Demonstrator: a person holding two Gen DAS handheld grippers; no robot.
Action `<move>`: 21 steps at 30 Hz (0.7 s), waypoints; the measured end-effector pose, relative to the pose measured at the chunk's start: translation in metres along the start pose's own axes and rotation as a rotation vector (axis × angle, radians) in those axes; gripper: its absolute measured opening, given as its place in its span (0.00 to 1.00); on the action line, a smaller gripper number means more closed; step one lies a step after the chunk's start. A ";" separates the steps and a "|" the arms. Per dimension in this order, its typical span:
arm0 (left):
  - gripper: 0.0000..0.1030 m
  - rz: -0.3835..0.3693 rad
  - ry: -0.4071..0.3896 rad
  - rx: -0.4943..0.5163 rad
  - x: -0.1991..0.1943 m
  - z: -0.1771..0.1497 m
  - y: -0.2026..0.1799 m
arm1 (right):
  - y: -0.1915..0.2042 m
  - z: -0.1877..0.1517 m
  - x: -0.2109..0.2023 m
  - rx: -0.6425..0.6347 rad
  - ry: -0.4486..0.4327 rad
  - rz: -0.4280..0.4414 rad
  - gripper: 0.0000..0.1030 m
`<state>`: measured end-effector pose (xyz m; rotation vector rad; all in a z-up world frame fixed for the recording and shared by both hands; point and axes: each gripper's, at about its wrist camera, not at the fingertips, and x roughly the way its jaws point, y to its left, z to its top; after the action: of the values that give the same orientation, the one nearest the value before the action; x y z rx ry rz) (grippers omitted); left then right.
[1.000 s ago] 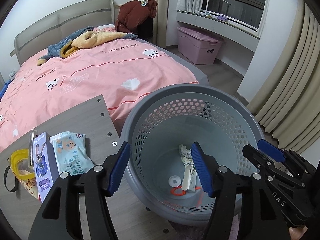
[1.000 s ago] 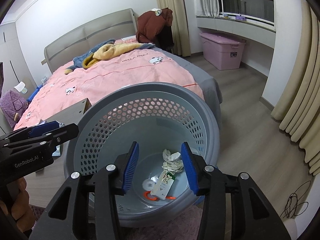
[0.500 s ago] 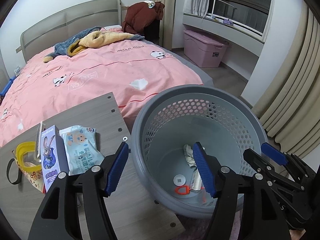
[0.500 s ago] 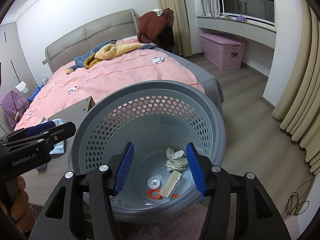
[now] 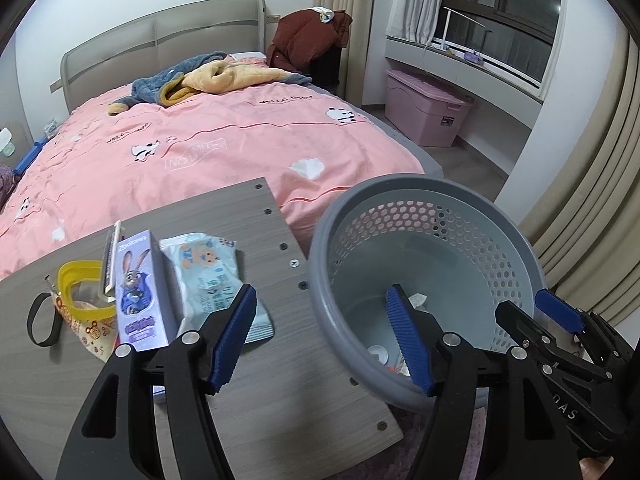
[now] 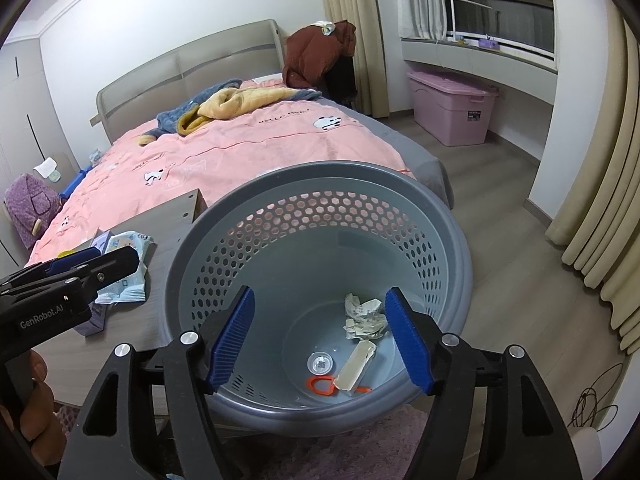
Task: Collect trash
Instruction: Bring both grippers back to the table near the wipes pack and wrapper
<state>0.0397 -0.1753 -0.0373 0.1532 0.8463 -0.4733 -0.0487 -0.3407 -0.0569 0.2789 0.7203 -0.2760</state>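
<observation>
A grey perforated basket [image 6: 424, 216] stands beside the grey wooden table; it also shows in the left wrist view [image 5: 404, 188]. Inside it lie crumpled paper [image 6: 364, 316], a small white packet [image 6: 354, 365], a round cap [image 6: 320, 362] and an orange ring [image 6: 320, 386]. My right gripper [image 6: 320, 340] is open and empty above the basket. My left gripper [image 5: 322, 336] is open and empty over the table's right edge and the basket rim. On the table [image 5: 256, 396] lie a wipes pack [image 5: 208, 268], a purple rabbit carton [image 5: 138, 284] and a yellow-rimmed pouch [image 5: 80, 300].
A bed with a pink cover [image 5: 224, 140] lies behind the table. A pink storage box [image 6: 452, 108] stands under the window. Curtains [image 6: 600, 200] hang at the right. A dark cable [image 6: 596, 396] lies on the wood floor. A purple rug [image 6: 320, 448] lies under the basket.
Both grippers have drawn back and up from the basket. The left one has swung left, so more of the table shows. The right jaws have opened wider.
</observation>
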 end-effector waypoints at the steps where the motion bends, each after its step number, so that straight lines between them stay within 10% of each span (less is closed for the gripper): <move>1: 0.63 0.004 -0.002 -0.003 -0.002 -0.001 0.003 | 0.002 0.000 -0.001 -0.005 -0.002 0.002 0.67; 21: 0.64 0.163 -0.011 -0.199 -0.037 -0.039 0.116 | 0.087 -0.005 -0.004 -0.137 -0.002 0.123 0.74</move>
<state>0.0455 -0.0477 -0.0421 0.0361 0.8577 -0.2349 -0.0252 -0.2571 -0.0442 0.1919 0.7137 -0.1097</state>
